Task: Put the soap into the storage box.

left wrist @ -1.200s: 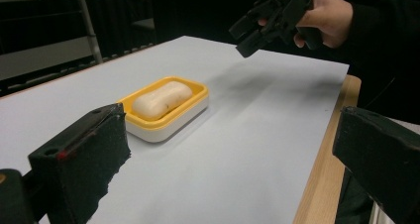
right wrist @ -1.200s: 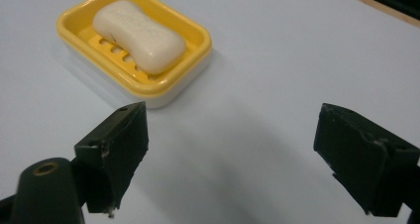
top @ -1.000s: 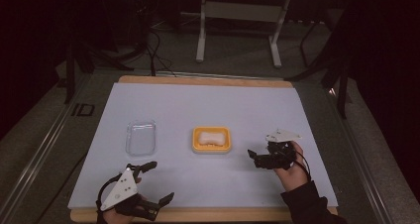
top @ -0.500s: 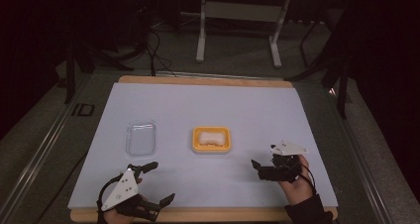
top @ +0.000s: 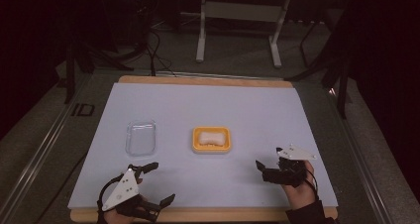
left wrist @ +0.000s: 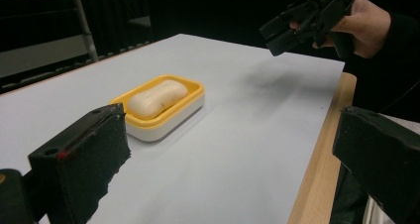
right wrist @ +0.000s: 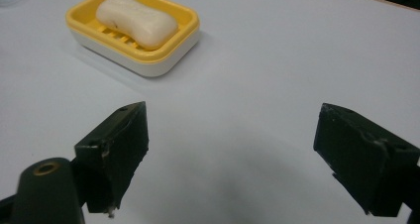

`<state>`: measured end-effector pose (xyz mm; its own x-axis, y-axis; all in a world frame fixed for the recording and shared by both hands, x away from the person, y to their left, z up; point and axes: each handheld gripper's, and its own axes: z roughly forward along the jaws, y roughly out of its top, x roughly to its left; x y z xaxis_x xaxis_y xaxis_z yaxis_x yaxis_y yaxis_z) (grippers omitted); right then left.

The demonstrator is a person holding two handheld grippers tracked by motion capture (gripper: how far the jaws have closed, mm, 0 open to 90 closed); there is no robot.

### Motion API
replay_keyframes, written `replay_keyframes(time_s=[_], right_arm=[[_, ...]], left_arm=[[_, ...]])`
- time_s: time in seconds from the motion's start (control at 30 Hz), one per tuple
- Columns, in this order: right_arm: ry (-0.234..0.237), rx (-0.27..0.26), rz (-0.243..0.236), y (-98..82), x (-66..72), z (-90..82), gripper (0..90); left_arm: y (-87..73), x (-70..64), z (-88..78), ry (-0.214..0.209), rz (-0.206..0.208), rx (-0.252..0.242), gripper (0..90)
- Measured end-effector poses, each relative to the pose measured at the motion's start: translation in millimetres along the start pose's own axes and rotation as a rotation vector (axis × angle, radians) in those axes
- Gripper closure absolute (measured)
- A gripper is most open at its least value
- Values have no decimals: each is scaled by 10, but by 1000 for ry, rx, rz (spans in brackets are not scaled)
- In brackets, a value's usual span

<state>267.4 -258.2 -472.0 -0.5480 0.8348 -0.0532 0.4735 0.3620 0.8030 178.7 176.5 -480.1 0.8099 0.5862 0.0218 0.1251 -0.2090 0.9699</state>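
A yellow soap dish (top: 197,147) sits in the middle of the white mat with a pale bar of soap (top: 211,137) in it. My left gripper (top: 161,183) is open near the front left edge, and nothing is between its jaws. In the left gripper view the soap dish (left wrist: 183,110) and soap (left wrist: 157,97) lie ahead of the left gripper (left wrist: 230,159). My right gripper (top: 261,170) is open at the front right, empty, pointing left. The right gripper view has the soap dish (right wrist: 163,60) and soap (right wrist: 136,16) beyond my right gripper (right wrist: 242,154).
A clear plastic tray (top: 140,137) lies left of the soap dish. The white mat (top: 208,105) covers a wooden board whose front edge (top: 208,215) runs just behind both hands. The floor beyond holds table legs and cables.
My right gripper has drawn back toward the front edge and slightly to the right, staying open. The left gripper, soap dish and clear tray have not moved.
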Motion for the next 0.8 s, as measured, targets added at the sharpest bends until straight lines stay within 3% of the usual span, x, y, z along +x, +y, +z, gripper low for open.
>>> replay_keyframes(time_s=[0.8], right_arm=[[-3, -20, 3, -16, -20, -23, 138]], left_arm=[[-5, -6, 24, -7, -4, 8, 12]])
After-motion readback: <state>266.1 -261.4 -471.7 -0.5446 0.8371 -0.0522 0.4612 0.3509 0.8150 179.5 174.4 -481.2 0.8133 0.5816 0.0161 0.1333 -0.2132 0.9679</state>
